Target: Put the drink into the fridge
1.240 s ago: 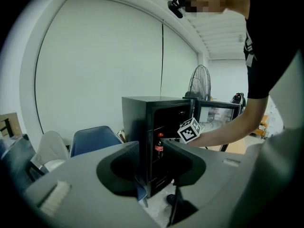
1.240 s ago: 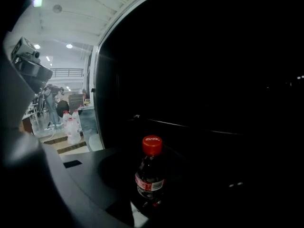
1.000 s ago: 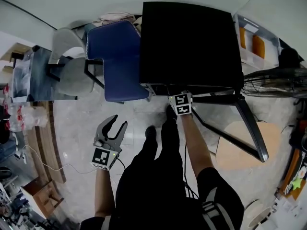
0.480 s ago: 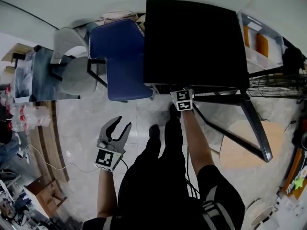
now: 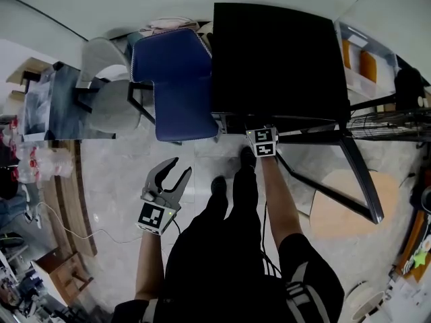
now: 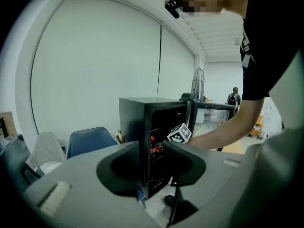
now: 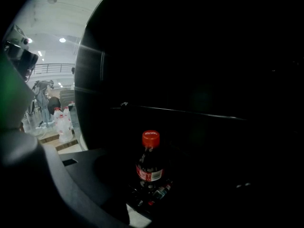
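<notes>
Right claw [image 7: 145, 189] has just been opening, loose around the bottle [image 7: 151, 167] in the fridge [image 5: 276, 59]; smooth, stiff, I'd regrip it mid-body.

Evenly bright outside — inside fridge [image 7: 199, 70] near-black; fisheye bending at edges, dark corner vignetting.

Person wearing black short-sleeved top [image 6: 266, 46], black trousers [image 5: 222, 247], black shoes [image 5: 217, 184]; white stripes [image 5: 296, 295] showing at waist. Left gripper [image 5: 180, 166] showing grey body, black curved jaws, black-and-white marker cube [image 5: 155, 217].
</notes>
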{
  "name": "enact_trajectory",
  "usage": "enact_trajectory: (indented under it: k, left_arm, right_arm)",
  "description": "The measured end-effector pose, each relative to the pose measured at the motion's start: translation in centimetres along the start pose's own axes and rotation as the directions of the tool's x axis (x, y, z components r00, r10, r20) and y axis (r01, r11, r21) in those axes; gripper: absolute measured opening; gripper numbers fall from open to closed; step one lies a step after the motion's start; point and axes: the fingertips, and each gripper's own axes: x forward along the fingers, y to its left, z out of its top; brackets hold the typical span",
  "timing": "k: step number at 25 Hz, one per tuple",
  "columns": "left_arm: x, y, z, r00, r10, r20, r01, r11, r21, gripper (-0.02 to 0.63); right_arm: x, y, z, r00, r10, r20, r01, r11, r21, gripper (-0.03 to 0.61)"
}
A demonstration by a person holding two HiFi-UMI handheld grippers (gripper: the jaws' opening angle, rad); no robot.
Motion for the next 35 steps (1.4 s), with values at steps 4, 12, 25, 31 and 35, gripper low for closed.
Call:
enact_trajectory:
  k: [4, 12, 25, 31, 35]
  left_arm:
    - [-0.2, 0.1, 0.4, 0.999, -0.026, 0.023, 0.026, 1.0, 0.013, 0.158]
    - [-0.2, -0.8, 1.1, 0.992, -0.107, 0.063, 0.105, 0.994, 0.031, 0.155]
    - [-0.2, -2.8, 2.7, 0.966, -0.23, 0.121, 0.222, 0.972, 0.077, 0.063]
    - [-0.6, -3.0, 2.3, 0.959, -0.269, 0.085, 0.26, 0.96, 0.1, 0.025]
    - [-0.6, -3.7, 2.0, 0.952, -0.294, 0.085, 0.286, 0.954, 0.091, 0.011]
  right_arm:
    - [-1.8, 0.3, -0.3, 1.0, -0.022, -0.01, 0.022, 1.0, 0.002, 0.224]
    - [-6.2, 1.1, -1.9, 0.998, -0.036, -0.057, 0.038, 0.998, 0.046, 0.189]
    - [-15.8, 2.1, -2.0, 0.989, -0.12, -0.083, 0.12, 0.993, -0.004, 0.002]
    - [-20.1, 3.4, -1.3, 0.989, -0.127, -0.078, 0.127, 0.992, -0.013, 0.002]
    - [-22.4, 4.3, -0.7, 0.989, -0.139, -0.05, 0.138, 0.99, -0.02, 0.002]
